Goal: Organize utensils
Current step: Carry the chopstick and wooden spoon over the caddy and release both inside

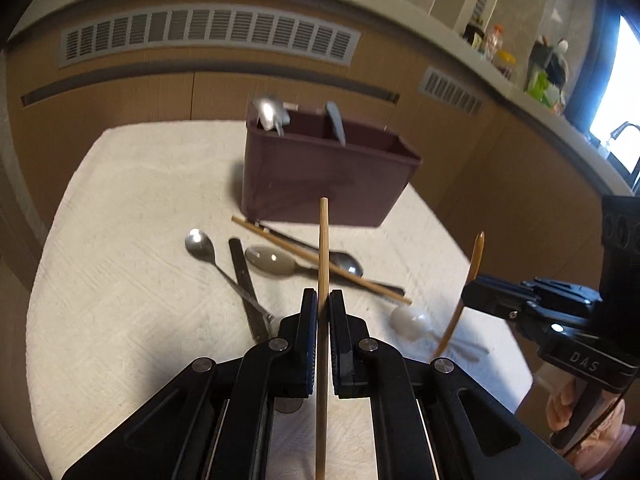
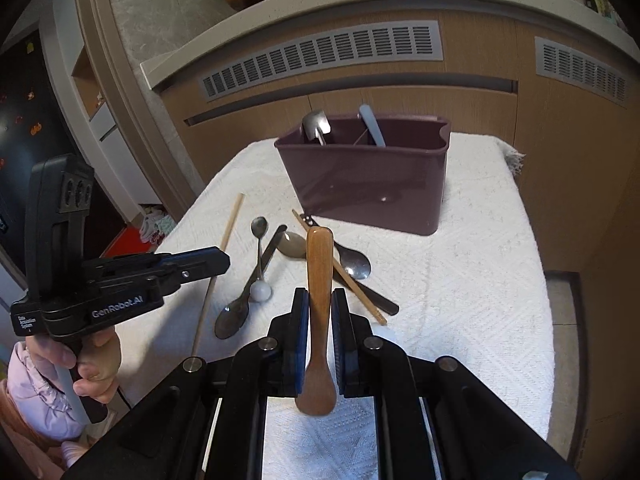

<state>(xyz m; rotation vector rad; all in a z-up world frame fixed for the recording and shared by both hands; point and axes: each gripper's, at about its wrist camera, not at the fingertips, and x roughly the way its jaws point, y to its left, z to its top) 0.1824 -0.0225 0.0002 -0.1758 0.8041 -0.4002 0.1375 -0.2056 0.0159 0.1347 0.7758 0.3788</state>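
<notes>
Left gripper [image 1: 322, 300] clamped around upright chopstick [image 1: 323, 240]

Daylight, bright: blown-out window [image 1: 616, 80] far right of the left gripper [image 1: 322, 300]. Soft shadows beneath the caddy [image 1: 320, 176] ahead. Fisheye bending and dark vignette at edges (both views). Slight motion blur on utensils.

Both your wrist views look down, close, toward the maroon caddy [image 1: 328, 176] [image 2: 364, 176]: the left view from its left, seemingly, the right view facing it squarely.
</notes>
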